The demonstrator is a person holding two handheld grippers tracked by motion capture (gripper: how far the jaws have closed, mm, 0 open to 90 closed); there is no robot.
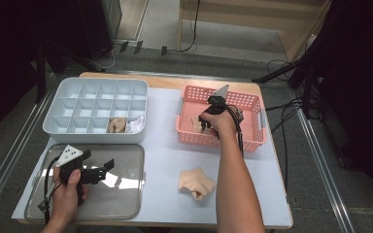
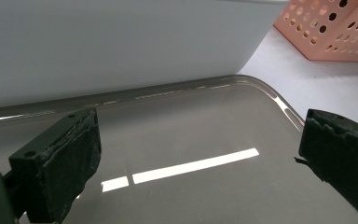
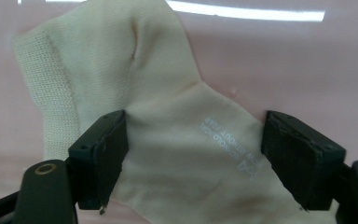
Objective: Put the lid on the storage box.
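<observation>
Sock (image 3: 168,116) print, too blurred to read, lies between the released right claw (image 3: 193,161).

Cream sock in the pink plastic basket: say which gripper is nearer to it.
Right. The right gripper is down in the pink plastic basket, jaws open astride the cream sock. The left gripper hovers over the clear plastic lid, across the table.

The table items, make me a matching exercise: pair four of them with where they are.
1. right claw
2. left claw
3. loose beige sock
4. white sock

A. in a compartment of the grey divided box
B. over the clear lid
C. on the bare table, in front of the basket
D. down in the pink basket

Pairs: 1-D, 2-B, 3-C, 4-A
</observation>
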